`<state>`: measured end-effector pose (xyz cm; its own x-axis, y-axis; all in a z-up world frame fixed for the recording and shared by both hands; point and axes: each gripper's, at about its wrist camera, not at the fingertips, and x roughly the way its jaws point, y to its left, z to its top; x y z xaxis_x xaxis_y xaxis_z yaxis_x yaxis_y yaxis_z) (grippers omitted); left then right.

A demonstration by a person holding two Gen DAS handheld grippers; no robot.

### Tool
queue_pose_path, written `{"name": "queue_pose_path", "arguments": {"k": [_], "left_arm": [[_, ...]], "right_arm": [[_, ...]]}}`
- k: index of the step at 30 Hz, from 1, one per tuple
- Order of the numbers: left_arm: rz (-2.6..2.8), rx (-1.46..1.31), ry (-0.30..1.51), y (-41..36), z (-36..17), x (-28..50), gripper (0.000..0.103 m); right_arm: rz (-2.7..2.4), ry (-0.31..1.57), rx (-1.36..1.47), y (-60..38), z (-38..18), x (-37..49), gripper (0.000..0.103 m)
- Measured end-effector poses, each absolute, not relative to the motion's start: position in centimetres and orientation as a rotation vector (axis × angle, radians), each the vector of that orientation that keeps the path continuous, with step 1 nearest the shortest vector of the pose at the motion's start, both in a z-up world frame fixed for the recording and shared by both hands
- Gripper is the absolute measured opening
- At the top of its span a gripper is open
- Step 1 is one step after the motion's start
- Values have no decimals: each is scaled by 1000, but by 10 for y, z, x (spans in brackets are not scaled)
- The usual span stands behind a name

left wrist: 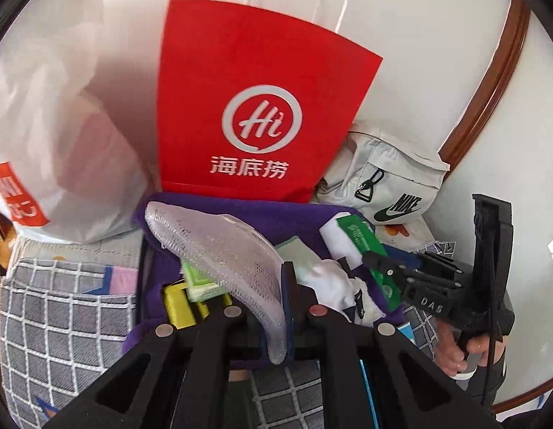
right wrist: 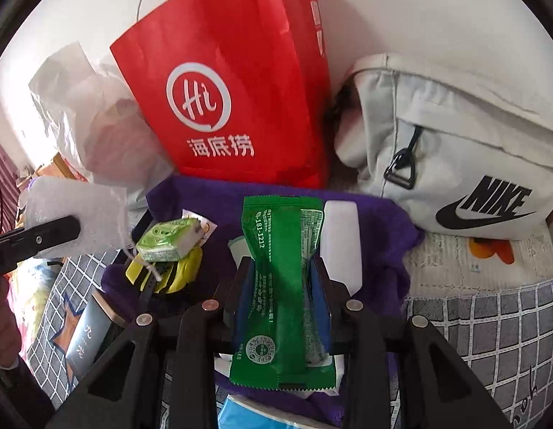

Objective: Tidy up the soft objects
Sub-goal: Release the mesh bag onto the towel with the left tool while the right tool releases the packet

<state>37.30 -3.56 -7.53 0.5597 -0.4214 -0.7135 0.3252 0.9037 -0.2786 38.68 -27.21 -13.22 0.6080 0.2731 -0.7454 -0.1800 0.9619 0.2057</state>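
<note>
In the left wrist view my left gripper point(left wrist: 269, 304) is shut on a translucent white foam mesh sleeve point(left wrist: 219, 246), which sticks out up and to the left over a purple cloth-lined box point(left wrist: 276, 214). In the right wrist view my right gripper point(right wrist: 282, 275) is shut on a green snack packet point(right wrist: 280, 250), and the pads pinch its middle into a waist above the purple cloth point(right wrist: 212, 196). The right gripper point(left wrist: 383, 268) with the green packet point(left wrist: 362, 236) is just right of the left one. The left gripper point(right wrist: 62, 228) and the sleeve point(right wrist: 79, 207) appear at the far left.
On the cloth lie a green tissue pack point(right wrist: 169, 239), a yellow item point(right wrist: 180, 271) and a white item point(right wrist: 341, 243). Behind stand a red paper bag point(left wrist: 258, 107), a white plastic bag point(left wrist: 62, 125) and a pale Nike bag point(right wrist: 455, 143). Grey checked bedding point(left wrist: 62, 321) surrounds the box.
</note>
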Motion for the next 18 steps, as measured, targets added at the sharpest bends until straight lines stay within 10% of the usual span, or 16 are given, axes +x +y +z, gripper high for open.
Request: {"name": "queue_pose_path", "arguments": {"k": [18], "left_arm": [[-476, -129, 1044, -58, -138, 411, 8]], "right_arm": [[306, 972, 106, -254, -168, 402, 34]]}}
